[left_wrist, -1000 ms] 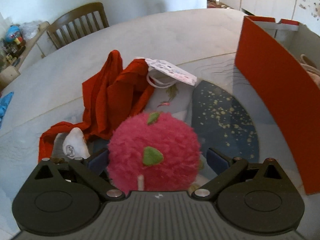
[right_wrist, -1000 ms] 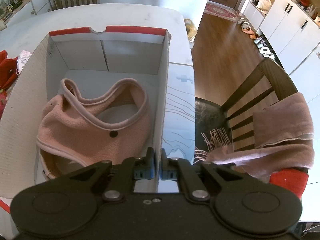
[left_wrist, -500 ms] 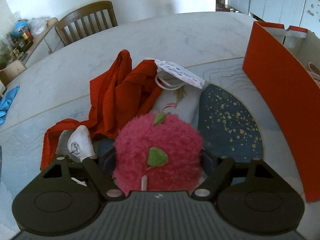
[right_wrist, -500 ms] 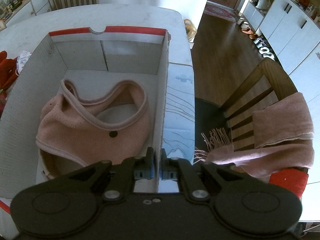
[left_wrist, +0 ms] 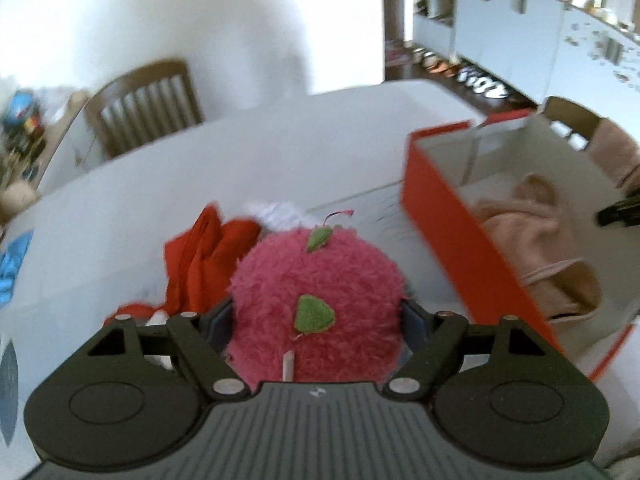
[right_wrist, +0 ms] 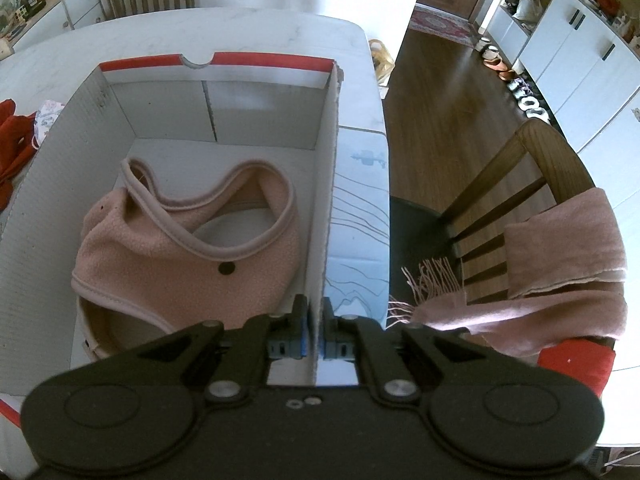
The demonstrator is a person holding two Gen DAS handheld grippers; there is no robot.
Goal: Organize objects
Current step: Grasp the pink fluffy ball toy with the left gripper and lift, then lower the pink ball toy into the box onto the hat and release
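The white bench (right_wrist: 280, 28) fills both views, and near its right edge sits the red box (left_wrist: 472, 248), white inside, open on top. Inside the box, a pink fleece bag (right_wrist: 188, 256) lies crumpled on the floor of it. Over by the left of the box, a heap of red cloth (left_wrist: 200, 256) lies on the bench. The left tool (left_wrist: 316, 320) has a fuzzy pink ball (left_wrist: 316, 300) with green leaf patches squeezed between its fingers, held up above the bench just beside the box's red wall. The right tool (right_wrist: 314, 336) is pinched onto the box's right wall, one finger inside, one outside. A wooden chair (right_wrist: 520, 184) stands off the bench's right edge.
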